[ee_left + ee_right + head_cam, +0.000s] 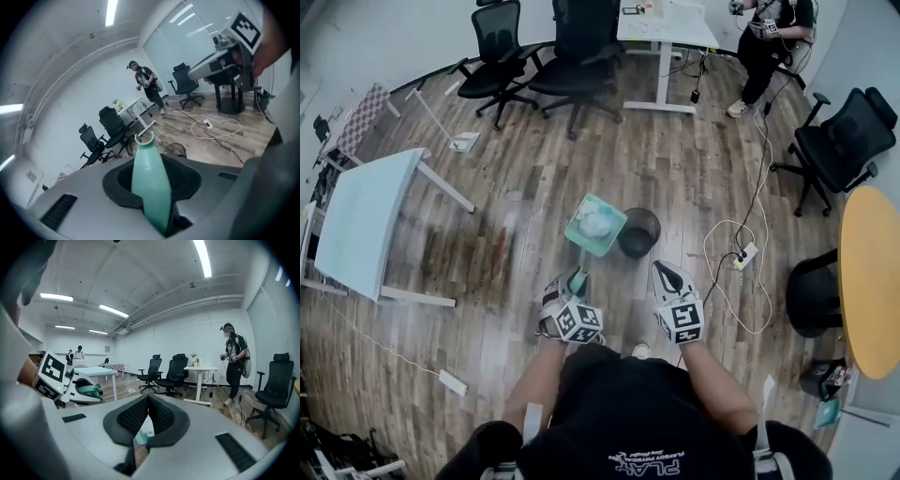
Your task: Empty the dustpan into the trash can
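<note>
The teal dustpan [596, 225] hangs tilted over the wood floor with white crumpled paper [598, 223] in it, its far edge beside the black trash can [638, 232]. My left gripper [577, 279] is shut on the dustpan's teal handle [147, 173], which runs up between its pads; the trash can [174, 149] shows just beyond. My right gripper [664, 273] floats to the right of the handle, near the can, shut with nothing in it. In the right gripper view its pads meet at the tip [148, 401], and the dustpan [144, 432] shows through the slit below.
A white power strip with looped cable [745, 255] lies right of the can. A light-blue table [366, 225] stands at left, office chairs [502, 56] and a white desk [666, 28] at the back, a person [769, 37] far right, and a round yellow table [872, 281] at the right edge.
</note>
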The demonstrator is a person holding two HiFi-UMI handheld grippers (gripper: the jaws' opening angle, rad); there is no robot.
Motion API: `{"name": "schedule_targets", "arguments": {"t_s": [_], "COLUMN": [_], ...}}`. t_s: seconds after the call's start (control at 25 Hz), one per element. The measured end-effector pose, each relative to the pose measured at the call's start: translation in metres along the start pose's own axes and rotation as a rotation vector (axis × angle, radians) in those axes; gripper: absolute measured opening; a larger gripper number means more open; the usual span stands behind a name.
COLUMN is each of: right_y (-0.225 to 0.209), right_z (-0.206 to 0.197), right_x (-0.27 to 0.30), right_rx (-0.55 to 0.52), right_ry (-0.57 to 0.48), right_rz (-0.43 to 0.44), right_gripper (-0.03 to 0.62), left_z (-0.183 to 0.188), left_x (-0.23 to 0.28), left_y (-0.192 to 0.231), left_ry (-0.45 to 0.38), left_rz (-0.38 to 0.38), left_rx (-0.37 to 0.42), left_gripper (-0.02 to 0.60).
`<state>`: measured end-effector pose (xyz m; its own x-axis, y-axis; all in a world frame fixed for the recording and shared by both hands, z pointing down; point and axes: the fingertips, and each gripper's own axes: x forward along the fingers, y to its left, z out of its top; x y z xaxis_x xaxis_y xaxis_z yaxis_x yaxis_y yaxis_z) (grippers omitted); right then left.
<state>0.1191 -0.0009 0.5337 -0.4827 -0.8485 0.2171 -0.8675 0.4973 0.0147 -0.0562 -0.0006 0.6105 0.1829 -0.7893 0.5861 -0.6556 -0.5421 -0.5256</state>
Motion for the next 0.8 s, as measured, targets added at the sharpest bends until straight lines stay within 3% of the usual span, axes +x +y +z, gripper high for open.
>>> {"name": "schedule_targets", "arguments": {"t_s": [0.48,0.8], "right_y": [-0.028,-0.04], "right_z": [0.0,-0.002], "right_x": [-0.023,-0.027], "right_rx": [0.01,0.023], "right_ry": [-0.025,-0.036], "right_rz": [-0.038,-0.049], "right_gripper": [0.023,0.023], "left_z": [0.031,0.034], "left_x": [0.024,0.028], "left_y": [-0.047,-0.078], "left_ry": [-0.019,-0.018], "left_rz": [-0.044,-0.15], "left_rx": [0.508,0.735], "left_gripper": [0.115,0.109]}}
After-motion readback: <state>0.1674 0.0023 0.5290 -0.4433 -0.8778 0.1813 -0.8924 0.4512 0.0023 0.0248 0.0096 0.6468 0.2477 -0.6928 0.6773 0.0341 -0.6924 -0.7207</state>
